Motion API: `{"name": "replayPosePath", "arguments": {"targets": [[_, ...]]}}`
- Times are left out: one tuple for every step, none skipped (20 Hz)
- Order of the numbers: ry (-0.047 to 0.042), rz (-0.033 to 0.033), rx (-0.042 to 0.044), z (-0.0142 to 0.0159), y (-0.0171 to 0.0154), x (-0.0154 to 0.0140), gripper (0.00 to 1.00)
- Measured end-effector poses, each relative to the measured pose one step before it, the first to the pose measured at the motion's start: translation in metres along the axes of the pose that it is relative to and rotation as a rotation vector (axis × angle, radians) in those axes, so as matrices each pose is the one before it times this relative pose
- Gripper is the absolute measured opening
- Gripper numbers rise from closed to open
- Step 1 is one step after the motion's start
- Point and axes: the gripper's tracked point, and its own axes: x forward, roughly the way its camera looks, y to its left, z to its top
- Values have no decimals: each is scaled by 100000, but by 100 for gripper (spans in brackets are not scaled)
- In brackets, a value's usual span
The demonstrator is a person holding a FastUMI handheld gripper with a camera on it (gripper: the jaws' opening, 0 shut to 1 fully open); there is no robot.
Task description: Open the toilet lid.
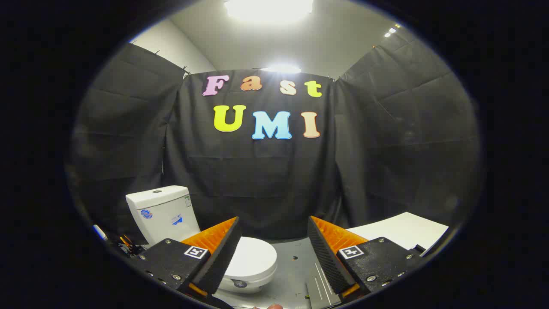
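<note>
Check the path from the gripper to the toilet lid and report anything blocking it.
Nothing visible blocks it. The gripper is open with nothing between its fingers, and the closed toilet lid lies just ahead, partly behind one finger, with bare floor beside it.

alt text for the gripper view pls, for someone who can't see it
The open gripper hangs above the floor with nothing between its fingers, facing a white toilet whose lid is down. The lid sits partly behind one finger, with the tank beyond it against the black cloth wall; a white tabletop lies past the other finger.
</note>
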Motion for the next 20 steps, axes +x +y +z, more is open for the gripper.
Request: {"name": "replayPosePath", "arguments": {"targets": [[262, -664, 1159, -509, -275, 118, 95], [-383, 325, 1247, -282, -11, 101, 95], [-765, 612, 788, -286, 150, -37, 95], [-758, 893, 480, -151, 54, 38, 95], [-191, 15, 425, -295, -279, 161, 95], [221, -1493, 868, -163, -584, 190, 95], [1058, -1355, 1205, -419, -598, 187, 95], [635, -339, 1391, -213, -120, 76, 95], [-411, 217, 1413, -50, 160, -9, 95], [-608, 139, 1306, 71, 33, 126, 95], [52, -223, 1048, -337, -150, 172, 95], [579, -535, 664, -392, -152, 358, 95], [158, -37, 391, -507, 6, 267, 95], [555, 321, 604, -338, 196, 223, 95], [788, 1885, 1041, -567, 498, 88, 95], [162, 2844, 811, -278, 838, 130, 94], [-319, 1638, 383, -167, 549, 229, 94], [10, 415, -425, -143, 74, 342, 95], [179, 31, -901, -311, -26, 278, 95], [328, -190, -844, -139, 123, 238, 95]]}}
